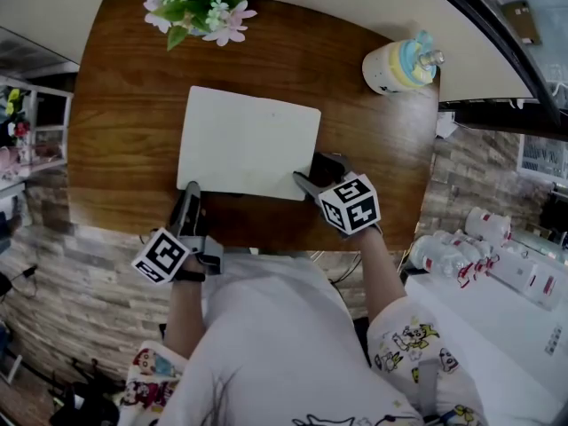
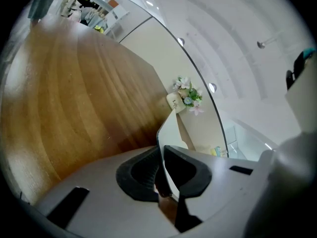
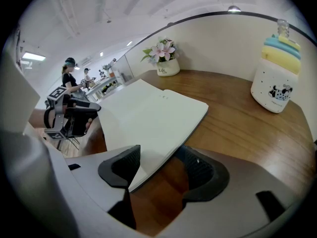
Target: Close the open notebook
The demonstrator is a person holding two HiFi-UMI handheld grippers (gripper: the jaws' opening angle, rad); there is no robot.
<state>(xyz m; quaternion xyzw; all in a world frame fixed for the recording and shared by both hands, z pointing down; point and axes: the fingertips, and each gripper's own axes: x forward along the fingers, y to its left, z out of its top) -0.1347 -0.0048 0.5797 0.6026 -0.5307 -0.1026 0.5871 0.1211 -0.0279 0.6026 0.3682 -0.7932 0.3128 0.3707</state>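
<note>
Left gripper (image 2: 161, 157) shut almost all the way, jaws pinching the thin white edge of the notebook (image 1: 248, 140). Placed at the near left corner of that notebook, close to the front edge of the brown table (image 1: 115, 122). Pink and white flowers (image 1: 200, 3) in a small white pot (image 3: 168, 68) at the far edge of the table, behind the notebook and a bit to the left. Notebook white and plain, lying in the middle of the table. Hard to tell from above if open or closed. Right gripper (image 3: 161, 152) at the near right corner, jaws wide apart. Notebook corner poking in between them, one jaw over the white page, the other out past the edge above the wood. No squeeze on it. Round white bottle (image 1: 399, 65) with yellow and blue bands standing at the far right of the table, well apart from the notebook. Person's white top (image 1: 266, 344) at the bottom of the head view, behind both grippers.
</note>
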